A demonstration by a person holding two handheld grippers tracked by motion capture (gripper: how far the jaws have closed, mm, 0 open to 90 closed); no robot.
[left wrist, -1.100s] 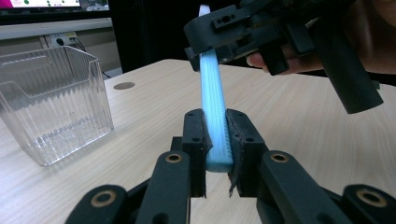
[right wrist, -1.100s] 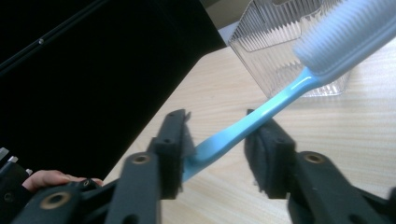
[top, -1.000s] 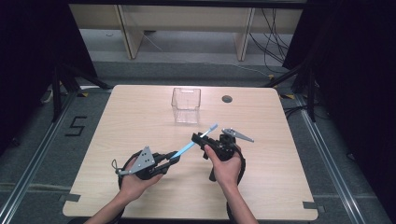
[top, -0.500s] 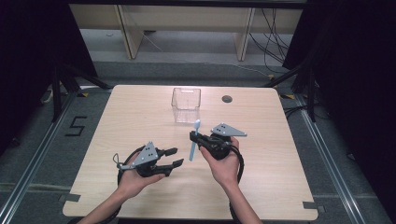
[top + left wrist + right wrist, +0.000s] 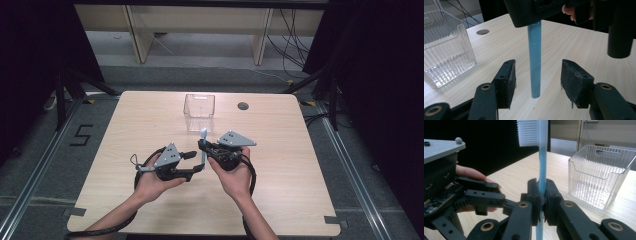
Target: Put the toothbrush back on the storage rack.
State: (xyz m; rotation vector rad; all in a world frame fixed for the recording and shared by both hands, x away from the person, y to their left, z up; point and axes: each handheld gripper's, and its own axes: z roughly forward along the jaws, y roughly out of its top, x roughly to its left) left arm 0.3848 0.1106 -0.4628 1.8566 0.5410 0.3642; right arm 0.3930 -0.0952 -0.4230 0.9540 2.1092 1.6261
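A blue toothbrush [image 5: 203,150] with white bristles [image 5: 527,132] stands upright above the table. My right gripper [image 5: 204,146] is shut on its handle [image 5: 542,157], the pads pressing it from both sides [image 5: 542,192]. My left gripper [image 5: 196,164] sits just left of it, and its jaws have just been opening. In the left gripper view they stand wide apart [image 5: 537,80] on either side of the handle's lower end [image 5: 535,60], without touching it. A clear ribbed plastic box [image 5: 199,111] stands empty behind the grippers.
The light wooden table [image 5: 300,150] has a small round hole [image 5: 243,106] right of the box. Dark floor, frame legs and cables surround the table. The box [image 5: 599,175] stands close to the right of the brush in the right gripper view.
The left gripper held the slanted toothbrush and has let go. The right gripper has shut on it and turned it upright. Both hands have risen a little.
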